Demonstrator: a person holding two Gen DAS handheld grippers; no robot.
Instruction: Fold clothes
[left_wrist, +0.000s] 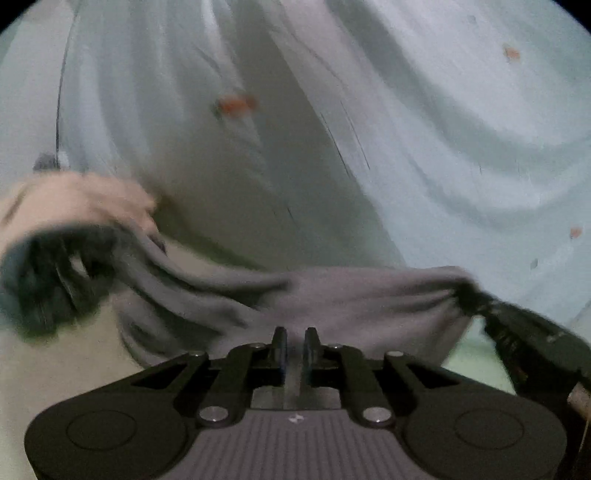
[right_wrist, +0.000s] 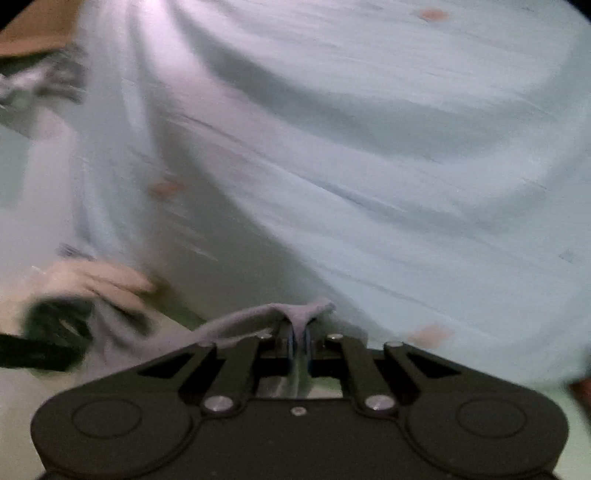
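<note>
The grey garment (left_wrist: 332, 295) hangs stretched in the air, just above a pale blue sheet (left_wrist: 443, 110) dotted with small orange marks; right hand-held gripper (right_wrist: 298, 334) is pinched tight on a bunched edge of it; left hand-held gripper (left_wrist: 295, 341) has its jaws narrow, grey cloth right at the tips, can't tell if it's actually gripping; everything's pretty blurry.
</note>
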